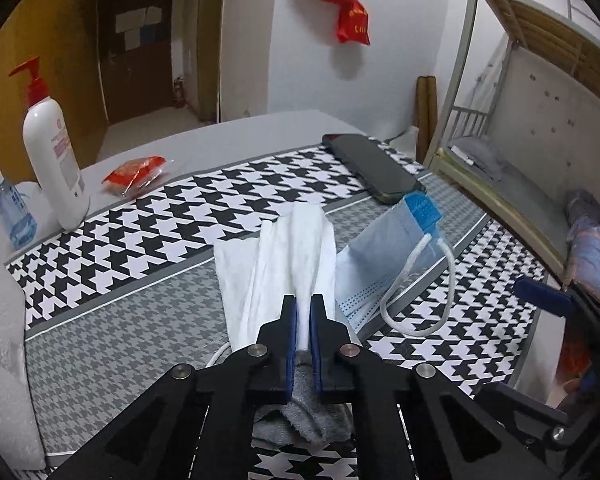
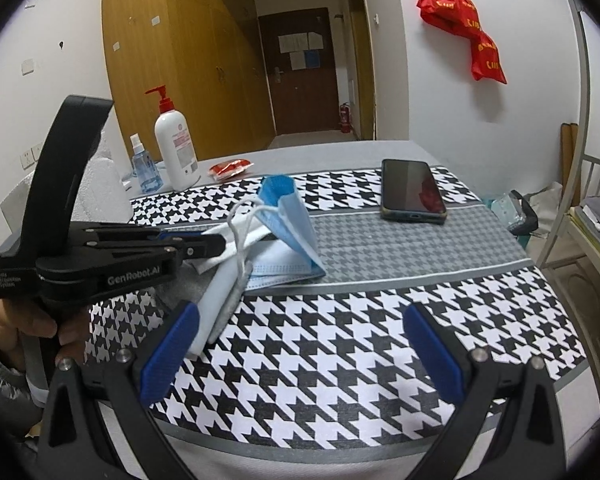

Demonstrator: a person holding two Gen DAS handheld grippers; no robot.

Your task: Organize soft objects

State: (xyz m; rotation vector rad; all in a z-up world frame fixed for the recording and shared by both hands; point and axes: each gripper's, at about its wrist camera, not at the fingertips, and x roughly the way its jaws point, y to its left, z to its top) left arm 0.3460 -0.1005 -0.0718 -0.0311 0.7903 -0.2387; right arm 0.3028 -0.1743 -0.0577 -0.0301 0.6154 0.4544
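Note:
A white cloth [image 1: 276, 264] lies crumpled on the houndstooth mat [image 1: 132, 312], and my left gripper [image 1: 304, 306] is shut on its near fold. Under that gripper lies a grey cloth [image 1: 300, 416]. Just right of the white cloth, a blue face mask [image 1: 384, 256] rests with its ear loop hanging loose. From the right wrist view, the left gripper [image 2: 220, 243] reaches in from the left beside the mask [image 2: 290, 228], held by a hand [image 2: 16, 324]. My right gripper [image 2: 302, 356] stands open above the mat's near part [image 2: 320, 360], nothing between its fingers.
A dark phone [image 2: 413, 191] lies at the mat's far right. A white pump bottle [image 2: 176, 148], a blue spray bottle [image 2: 144, 170] and a red packet [image 2: 230, 169] stand at the far left. A metal bunk bed frame [image 1: 472, 92] rises on the right.

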